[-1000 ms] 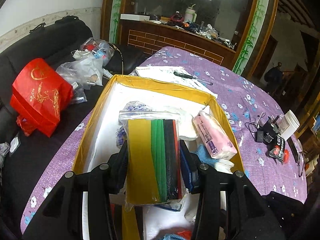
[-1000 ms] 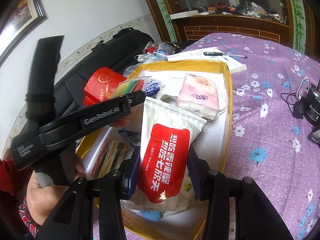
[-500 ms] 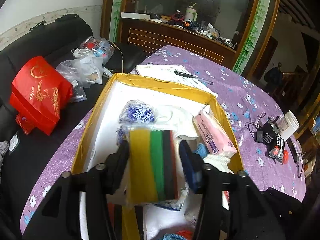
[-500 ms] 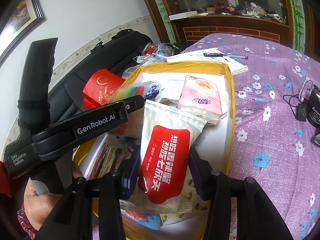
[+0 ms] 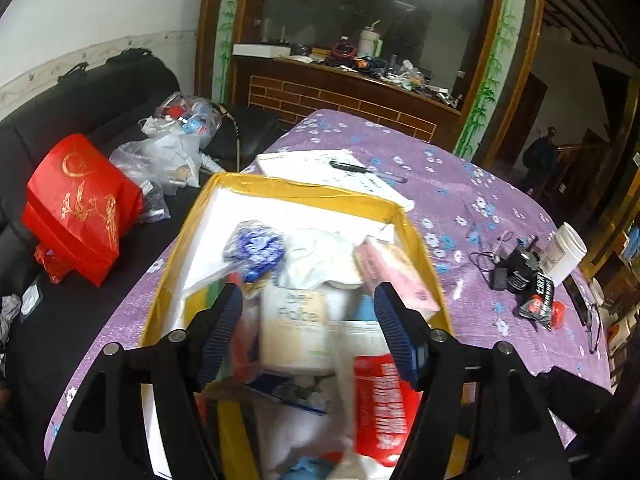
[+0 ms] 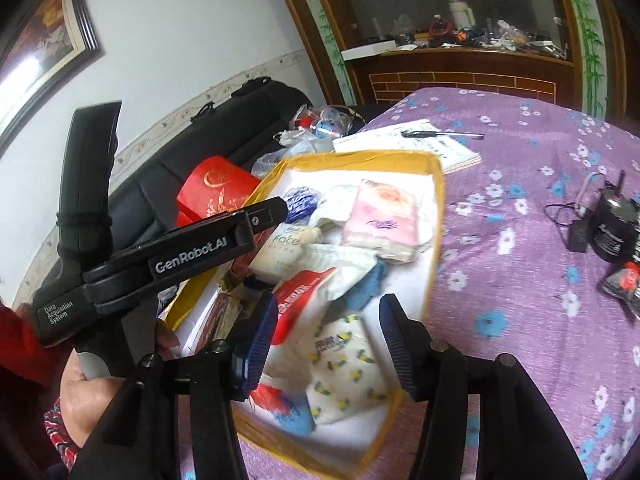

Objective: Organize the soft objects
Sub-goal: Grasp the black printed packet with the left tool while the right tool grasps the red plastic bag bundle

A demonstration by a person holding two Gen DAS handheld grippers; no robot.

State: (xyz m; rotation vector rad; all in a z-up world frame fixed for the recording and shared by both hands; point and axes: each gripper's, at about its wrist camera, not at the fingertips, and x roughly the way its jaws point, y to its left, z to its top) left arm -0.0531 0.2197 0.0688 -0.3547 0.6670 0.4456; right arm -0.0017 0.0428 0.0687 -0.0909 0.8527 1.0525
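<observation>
Tools come first, close to each camera. The left tool has just been opening its jaws, and they stand wide with nothing pinched between them. The right tool has also just been opening; its blue pads are apart and touch nothing.

Under the right tool lies the red and white soft pack of wet wipes. It rests inside the yellow-edged white box, free of the pads. Just beside it is a small white pouch with little lemons. Under the left tool is a white soft pack with grey letters, a bit blurry. The striped pack of coloured cloths looks to have dropped low on the left side of the box, but it is hard to see.

Farther in sit a pink pack of tissues and a blue and white crinkly bundle. Past the box, a pen lies on papers on the purple flowery table.

To do this step well, I think both tools should lift straight up and stay wide, so the pads do not catch a soft pack and drag it out. Then pick a next thing that is not yet neat.
</observation>
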